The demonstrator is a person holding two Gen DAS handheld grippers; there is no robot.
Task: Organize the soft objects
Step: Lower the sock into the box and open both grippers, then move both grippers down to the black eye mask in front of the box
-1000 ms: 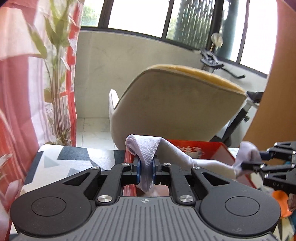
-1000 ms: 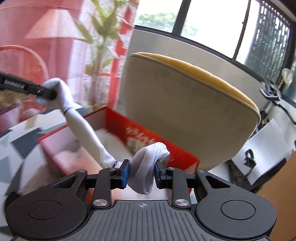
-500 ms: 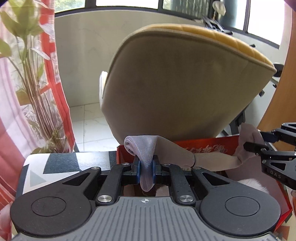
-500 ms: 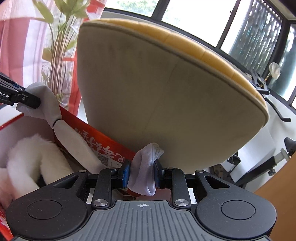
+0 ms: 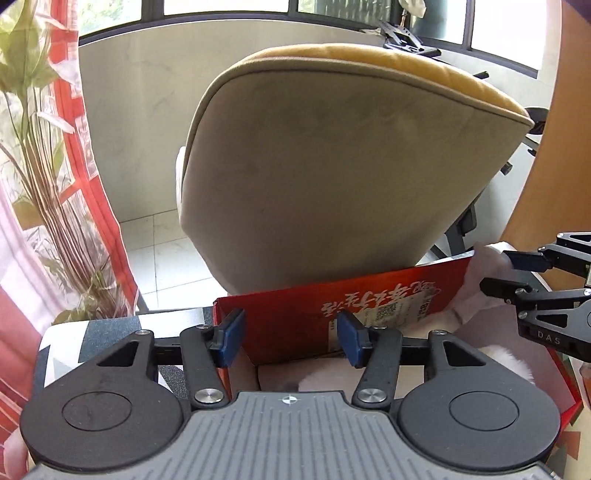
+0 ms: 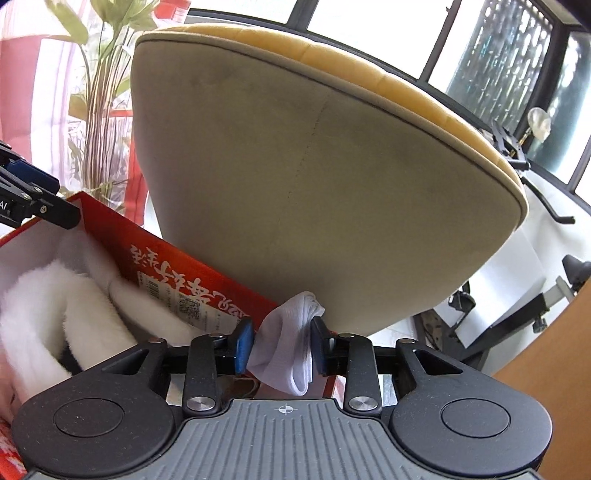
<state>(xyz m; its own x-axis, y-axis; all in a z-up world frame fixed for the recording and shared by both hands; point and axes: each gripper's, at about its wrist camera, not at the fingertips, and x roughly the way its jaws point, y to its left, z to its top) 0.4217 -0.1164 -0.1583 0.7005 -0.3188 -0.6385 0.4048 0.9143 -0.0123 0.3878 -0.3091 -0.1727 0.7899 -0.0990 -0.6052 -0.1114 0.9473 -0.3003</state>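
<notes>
Left gripper (image 5: 290, 341) jaws just opened, nothing between them, above the red box (image 5: 288, 332); right gripper (image 6: 282, 347) jaws easing apart yet pads still touching the white sock (image 6: 286, 354) at the box's far corner, beside the chair (image 6: 295, 184).

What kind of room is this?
Probably a sunny room at home: a big padded armchair stands by wide windows, with a leafy plant and red curtain nearby.

My white knitted sock (image 6: 291, 350) hangs bunched over the near corner of the red cardboard box (image 6: 122, 236), with white fluffy plush (image 6: 48, 306) lying inside that box.
</notes>
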